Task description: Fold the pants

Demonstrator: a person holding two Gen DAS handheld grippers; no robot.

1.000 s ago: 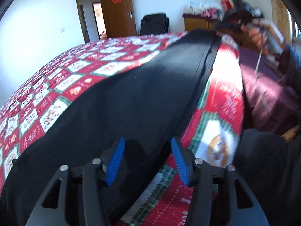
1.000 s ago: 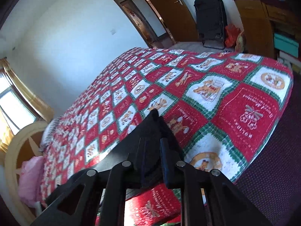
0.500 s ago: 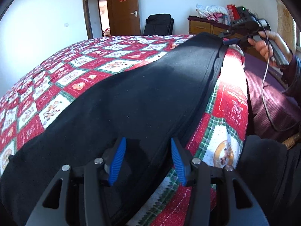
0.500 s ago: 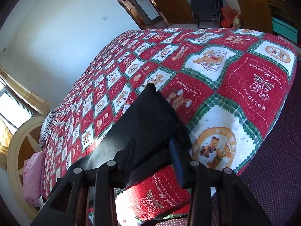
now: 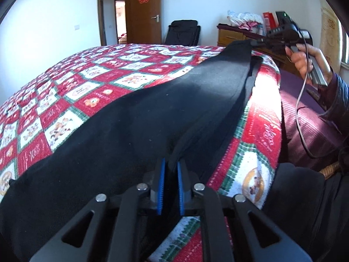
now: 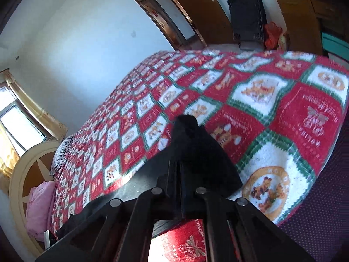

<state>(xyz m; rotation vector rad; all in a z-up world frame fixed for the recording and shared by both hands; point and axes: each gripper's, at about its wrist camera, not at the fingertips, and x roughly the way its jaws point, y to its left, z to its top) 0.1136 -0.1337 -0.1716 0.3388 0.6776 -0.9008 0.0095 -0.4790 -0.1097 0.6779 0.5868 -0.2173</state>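
Bedroom, white walls, bed covered by a red-white-green patchwork quilt (image 5: 104, 91) with bear and holiday squares. Left wrist view, left to right: quilt fills 9 to 11 o'clock; open brown door (image 5: 145, 11) with a red paper cutting at 12; black chair (image 5: 183, 31) just right of the door; wooden dresser (image 5: 231, 36) with clutter on top at 1 o'clock. Black pants (image 5: 135, 131) lie flat along the near bed edge, running from 7 o'clock up to 1 o'clock, a lengthwise fold ridge near their right edge. Left gripper (image 5: 169, 174) at 6 o'clock, blue pads (image 5: 161, 187) drawn nearly together, pinching a raised pleat of the pants fabric at that ridge. At 2 o'clock a hand (image 5: 305, 59) holds the right gripper (image 5: 261, 41), its tip at the far end of the pants, which lifts slightly there; a cable hangs from the hand. Purple floor covering (image 5: 305, 126) at 3 o'clock, dark clothing of the person at 4.

Right wrist view, left to right: curtain and window at 9 o'clock, cream round headboard (image 6: 26, 174) and pink pillow (image 6: 39, 205) at 8, quilt through the centre, door at 12, chair and dresser at 1. Right gripper (image 6: 180, 174) at 6 o'clock, fingers fully together, clamped on the pants end, a black peak of cloth (image 6: 189, 131) standing up past the tips. Frame slightly blurred.
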